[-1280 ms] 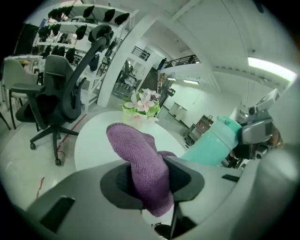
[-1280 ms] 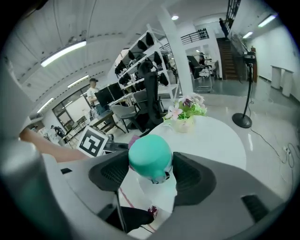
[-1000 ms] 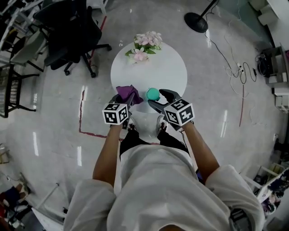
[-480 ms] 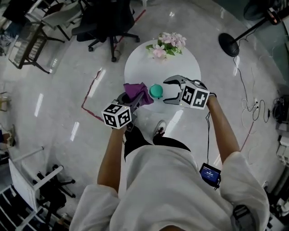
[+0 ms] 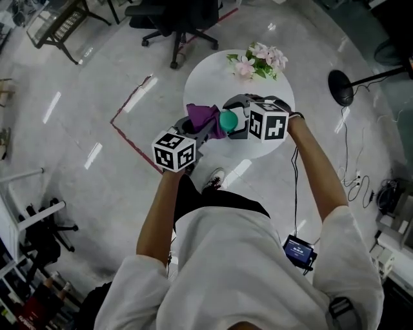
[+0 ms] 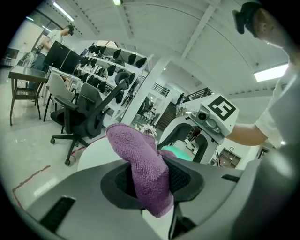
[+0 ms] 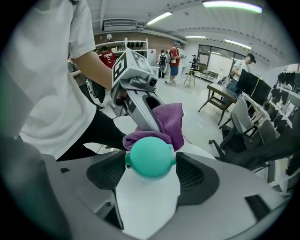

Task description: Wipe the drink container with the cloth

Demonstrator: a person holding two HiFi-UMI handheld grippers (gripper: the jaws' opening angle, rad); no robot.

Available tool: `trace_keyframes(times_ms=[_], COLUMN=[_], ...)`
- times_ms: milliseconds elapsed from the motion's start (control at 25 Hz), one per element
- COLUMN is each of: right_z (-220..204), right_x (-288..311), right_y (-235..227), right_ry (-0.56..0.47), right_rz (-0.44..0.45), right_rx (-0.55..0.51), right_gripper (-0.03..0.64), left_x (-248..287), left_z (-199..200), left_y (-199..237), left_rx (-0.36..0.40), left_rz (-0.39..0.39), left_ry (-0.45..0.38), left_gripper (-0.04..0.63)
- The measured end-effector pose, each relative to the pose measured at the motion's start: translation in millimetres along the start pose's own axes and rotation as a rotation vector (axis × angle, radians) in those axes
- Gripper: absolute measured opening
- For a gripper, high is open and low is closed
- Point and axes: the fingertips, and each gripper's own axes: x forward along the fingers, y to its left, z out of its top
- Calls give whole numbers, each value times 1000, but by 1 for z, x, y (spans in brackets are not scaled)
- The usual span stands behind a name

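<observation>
The drink container has a teal domed lid and a white body, and it is at the near part of the round white table. My right gripper reaches in from the right. Its jaws stand on either side of the container and are opening, with gaps showing beside the lid. My left gripper is shut on a purple cloth. The cloth lies against the far side of the lid. In the left gripper view the container is mostly hidden behind the cloth.
A bunch of pink flowers sits at the table's far edge. A black office chair stands beyond the table. A fan stand's round base is on the floor to the right. Red tape marks the floor to the left.
My left gripper has brought the cloth rightward up against the container. My right gripper has swung round to face left with its jaws about the lid. The head camera has turned.
</observation>
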Motion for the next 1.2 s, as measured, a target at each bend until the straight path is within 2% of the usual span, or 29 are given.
trace_keyframes(times_ms=[120,280,480,640,1000,1200], right_z=[0,-4,-13,-15,-13,-14], right_x=[-1,-4,-10,-10,-4,-4], right_y=[-1,-10,-19,-17,-21,-22], right_ry=[-22,-61,-92,-100,-159,-198], right_rz=[-28,-119,-207,-241,-322,-400], right_rx=[52,210,397,505,703,791], right_gripper=[345,345,347,345,342,344], left_x=[3,15,37,54,92,110], left_z=[3,12,17,-8,-91,-120], left_y=[2,5,6,17,70,85], left_rx=[26,99,204,249,199,324], left_rz=[-16,-57,-170,-227,-271,-277], left_ry=[-4,26,110,237,465,586], left_gripper=[138,137,132,130,132,132])
